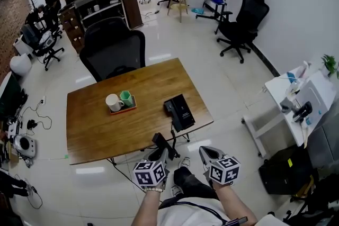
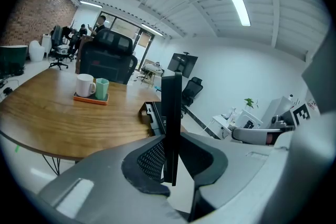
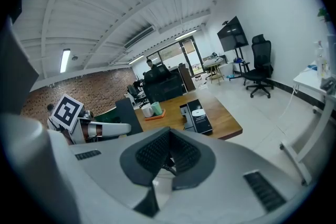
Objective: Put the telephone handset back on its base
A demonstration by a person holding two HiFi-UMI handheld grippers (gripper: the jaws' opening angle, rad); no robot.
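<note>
Left gripper view: the left gripper (image 2: 171, 157) is clamped on the black telephone handset (image 2: 171, 107), which stands upright and edge-on, off the table.
Right gripper view: the right gripper (image 3: 168, 157) is pressed together with nothing in it.
Head view: this is the only view of the whole wooden table (image 1: 106, 129). Both grippers hover just short of its near edge.
Base: the telephone base (image 1: 179, 112) lies near the table's right edge.
Open room: there is bare wood between the base and the orange tray (image 1: 114, 111) of two mugs.
Far edge: an office chair (image 1: 114, 50).

My left tongs (image 1: 160, 155) and right tongs (image 1: 206, 154) are grey with black ribbed pads (image 3: 152, 152). Each bears a white cube (image 1: 150, 173) of black square markers. My shirt (image 1: 185, 215) is white.
</note>
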